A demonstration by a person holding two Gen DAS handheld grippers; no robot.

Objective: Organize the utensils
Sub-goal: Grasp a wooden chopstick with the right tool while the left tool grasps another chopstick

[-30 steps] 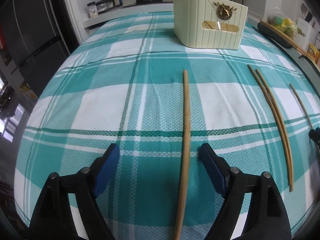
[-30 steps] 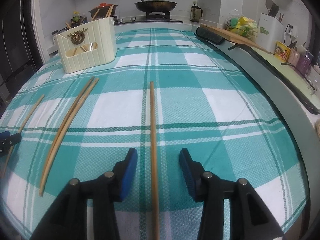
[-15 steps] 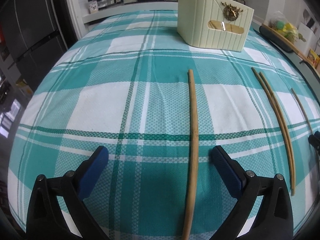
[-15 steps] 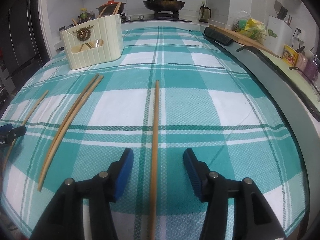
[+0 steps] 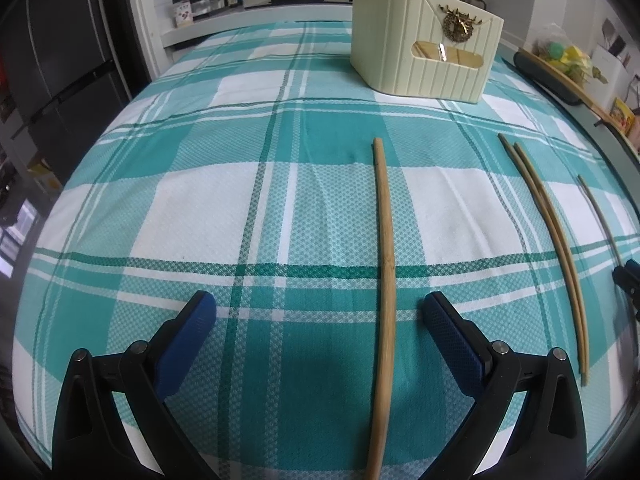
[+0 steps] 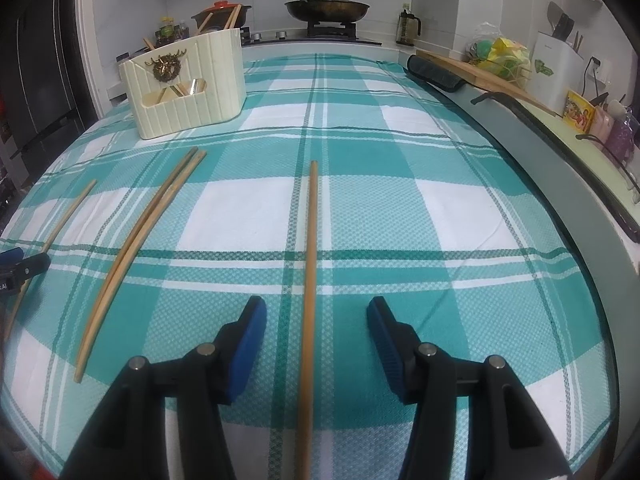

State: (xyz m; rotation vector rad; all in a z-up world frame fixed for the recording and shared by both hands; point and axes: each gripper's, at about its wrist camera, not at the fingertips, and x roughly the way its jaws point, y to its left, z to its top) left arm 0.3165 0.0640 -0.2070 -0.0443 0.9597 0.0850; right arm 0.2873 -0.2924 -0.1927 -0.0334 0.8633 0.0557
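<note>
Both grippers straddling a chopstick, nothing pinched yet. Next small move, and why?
Probably close the right gripper on the chopstick between its jaws. That stick lies flat on the cloth, centred between the blue pads, neither pad touching it. The left gripper has just been opening, and its chopstick sits off-centre toward one pad, so it likely needs recentring first. The holder waits beyond.

cut off: near end of chopstick (image 5: 385, 280) at bottom edge | mostly out of frame: right gripper (image 5: 628, 280) at right edge | hidden: contents of utensil holder (image 6: 188, 88) behind its wall
</note>
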